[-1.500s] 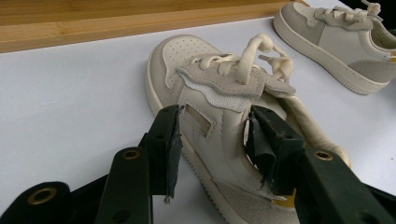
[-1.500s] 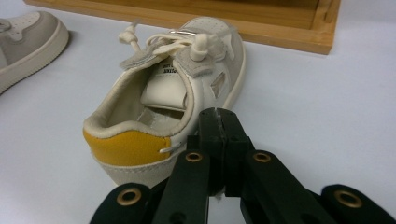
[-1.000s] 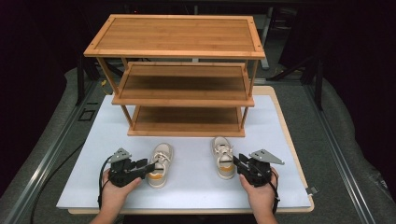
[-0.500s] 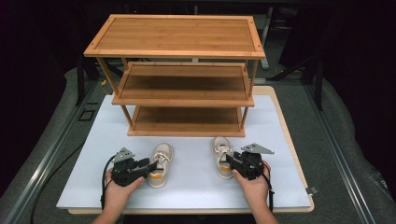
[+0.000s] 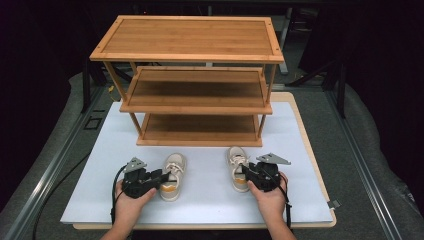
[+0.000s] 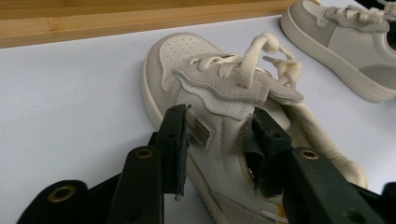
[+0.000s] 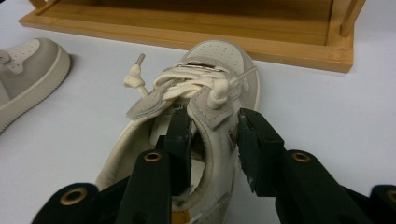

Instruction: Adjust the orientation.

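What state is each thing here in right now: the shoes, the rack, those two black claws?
Left shoe: upright on the mat, laced, wall between the claw's jaws.
Right shoe: upright, laced, collar straddled by the claw, one jaw inside.
Left gripper: jaws just closing on the shoe's side; firm grip unclear.
Right gripper: jaws just closing over the collar; firm grip unclear.
Rack: standing, all three shelves bare.
Mat: flat, white.

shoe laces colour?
Cream, matching the off-white shoes; clearest in the left gripper view on the laces.
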